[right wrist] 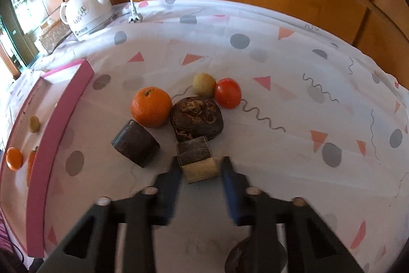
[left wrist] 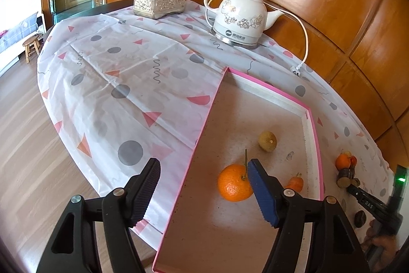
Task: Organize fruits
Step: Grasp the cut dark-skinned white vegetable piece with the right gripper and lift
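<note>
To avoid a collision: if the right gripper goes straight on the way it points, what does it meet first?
The small dark-topped wooden block, which already lies between the fingers of the right gripper. The blur hides whether they touch it.

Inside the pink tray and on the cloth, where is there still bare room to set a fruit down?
Tray: bare far half beyond the kiwi; orange and carrot fill the near end. Cloth: bare left of the tray, crowded around the loose orange.
</note>
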`<state>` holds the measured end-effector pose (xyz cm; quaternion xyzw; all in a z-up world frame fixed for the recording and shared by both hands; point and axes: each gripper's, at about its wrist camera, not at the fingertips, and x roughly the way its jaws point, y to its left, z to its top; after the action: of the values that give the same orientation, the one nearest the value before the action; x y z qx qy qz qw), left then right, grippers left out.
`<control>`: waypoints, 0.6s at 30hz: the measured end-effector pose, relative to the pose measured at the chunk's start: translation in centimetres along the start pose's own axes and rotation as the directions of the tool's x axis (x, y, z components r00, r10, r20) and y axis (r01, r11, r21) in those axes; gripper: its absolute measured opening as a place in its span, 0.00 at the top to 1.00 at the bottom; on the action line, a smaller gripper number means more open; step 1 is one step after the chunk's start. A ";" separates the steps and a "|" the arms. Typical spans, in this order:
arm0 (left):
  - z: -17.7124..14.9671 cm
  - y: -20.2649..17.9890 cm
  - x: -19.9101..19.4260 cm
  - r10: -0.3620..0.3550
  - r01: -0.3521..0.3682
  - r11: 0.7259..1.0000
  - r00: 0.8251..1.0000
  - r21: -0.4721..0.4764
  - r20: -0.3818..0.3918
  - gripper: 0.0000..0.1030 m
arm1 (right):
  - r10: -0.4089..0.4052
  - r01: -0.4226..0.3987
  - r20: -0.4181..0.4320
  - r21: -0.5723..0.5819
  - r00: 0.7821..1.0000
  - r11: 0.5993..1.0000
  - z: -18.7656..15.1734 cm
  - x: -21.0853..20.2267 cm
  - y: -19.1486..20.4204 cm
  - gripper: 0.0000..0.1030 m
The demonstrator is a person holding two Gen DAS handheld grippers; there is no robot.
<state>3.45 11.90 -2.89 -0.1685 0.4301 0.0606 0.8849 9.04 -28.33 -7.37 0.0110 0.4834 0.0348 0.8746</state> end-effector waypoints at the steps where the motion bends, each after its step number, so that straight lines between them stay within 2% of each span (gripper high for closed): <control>1: 0.0 0.1 0.0 0.001 -0.001 1.000 1.000 -0.001 0.001 0.31 | -0.001 0.001 0.005 0.001 1.000 1.000 0.0 -0.1 0.0 0.72; 7: 0.0 0.1 0.2 0.005 -0.005 1.000 1.000 -0.004 -0.003 0.31 | 0.000 0.001 0.036 -0.008 0.999 1.000 -0.9 -2.0 0.1 0.73; 18: -0.1 0.4 -0.3 0.005 -0.005 1.000 1.000 -0.018 0.003 0.31 | 0.098 -0.097 0.075 -0.012 0.992 0.995 -1.9 -5.2 2.0 0.73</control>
<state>3.09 12.27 -2.78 -0.1753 0.4284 0.0673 0.8839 4.60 -26.73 -3.85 0.0322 0.4488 0.0791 0.8895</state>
